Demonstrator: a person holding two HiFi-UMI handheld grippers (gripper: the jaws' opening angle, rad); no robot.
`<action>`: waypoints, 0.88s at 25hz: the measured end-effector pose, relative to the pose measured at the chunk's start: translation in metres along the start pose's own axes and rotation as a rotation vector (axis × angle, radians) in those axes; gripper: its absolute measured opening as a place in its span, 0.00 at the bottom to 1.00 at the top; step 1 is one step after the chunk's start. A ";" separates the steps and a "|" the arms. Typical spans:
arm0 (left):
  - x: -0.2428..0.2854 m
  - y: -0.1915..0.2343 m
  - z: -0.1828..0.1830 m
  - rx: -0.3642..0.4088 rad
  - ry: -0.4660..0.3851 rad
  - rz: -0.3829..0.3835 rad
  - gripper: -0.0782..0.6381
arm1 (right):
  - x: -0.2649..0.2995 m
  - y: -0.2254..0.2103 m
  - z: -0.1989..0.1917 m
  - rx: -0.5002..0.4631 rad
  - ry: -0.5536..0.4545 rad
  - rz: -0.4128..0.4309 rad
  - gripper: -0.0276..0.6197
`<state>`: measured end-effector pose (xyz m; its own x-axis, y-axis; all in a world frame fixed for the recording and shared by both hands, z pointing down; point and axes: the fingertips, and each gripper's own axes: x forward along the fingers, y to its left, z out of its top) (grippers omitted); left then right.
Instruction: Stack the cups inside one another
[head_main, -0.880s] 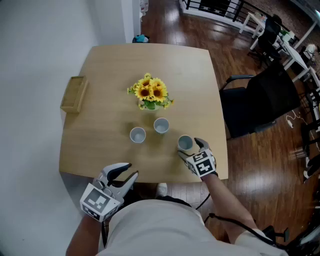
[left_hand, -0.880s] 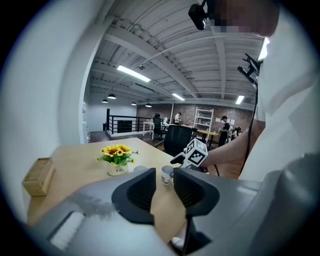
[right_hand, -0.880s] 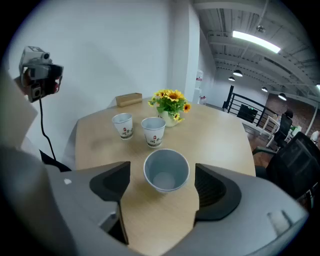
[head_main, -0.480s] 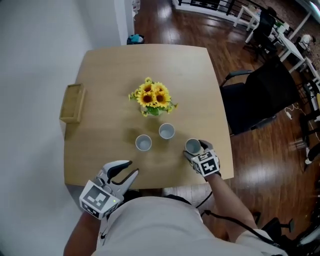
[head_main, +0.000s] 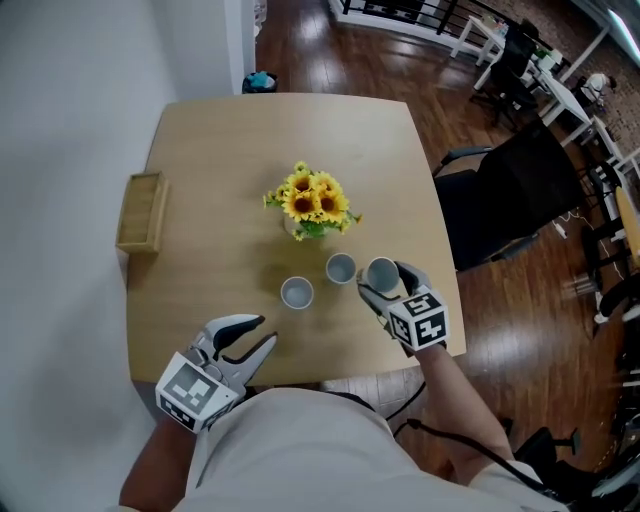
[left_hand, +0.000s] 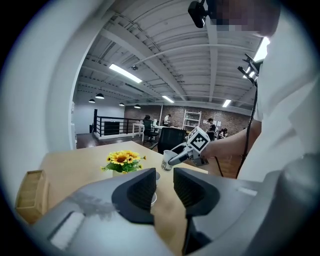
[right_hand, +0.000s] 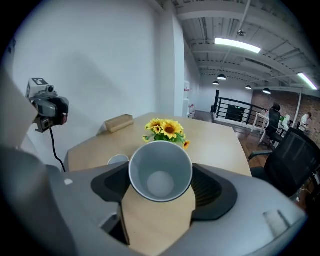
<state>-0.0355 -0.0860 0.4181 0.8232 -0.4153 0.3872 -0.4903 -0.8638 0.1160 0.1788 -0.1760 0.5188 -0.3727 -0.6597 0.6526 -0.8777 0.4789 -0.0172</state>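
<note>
Right gripper view shows the right tongs (right_hand: 161, 186) closed on a cup (right_hand: 160, 167), one jaw on each side of its wall, with the open mouth tipped back toward the camera. The left gripper view shows this cup clear of the bench (head_main: 210, 150) and leaning. It is probably held that way so it can be lowered base-first into another cup.

In the head view it sits just beside the middle cup (head_main: 341, 268), which stands upright in front of the sunflowers (head_main: 313, 203). The third cup (head_main: 296, 292) stands a little to the left and nearer the person. The middle cup looks the likelier target, being the closest, and all three cups are still separate, so no nesting has been done.

The right forearm reaches in from the near right corner of the bench, its marker cube facing up and the jaws pointing away from the person toward the flowers.

The left tongs (left_hand: 164, 187) hang back at the near edge, well apart from the cups. Their jaws have only a narrow gap and nothing between them, apparently waiting. They point forward and to the right, toward the cups. A wooden box (head_main: 140, 212) lies at the left edge, out of the way.
</note>
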 end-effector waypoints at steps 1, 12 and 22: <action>-0.003 0.002 0.000 0.002 -0.005 0.001 0.28 | 0.004 0.003 0.005 -0.006 -0.003 0.000 0.62; -0.039 0.021 -0.017 -0.036 -0.020 0.046 0.28 | 0.057 0.019 0.014 -0.066 0.042 0.000 0.63; -0.055 0.028 -0.032 -0.072 0.004 0.062 0.28 | 0.081 0.021 -0.004 -0.050 0.080 -0.014 0.65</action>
<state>-0.1042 -0.0784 0.4290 0.7896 -0.4661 0.3992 -0.5596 -0.8138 0.1568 0.1315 -0.2168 0.5743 -0.3331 -0.6190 0.7112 -0.8659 0.4994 0.0291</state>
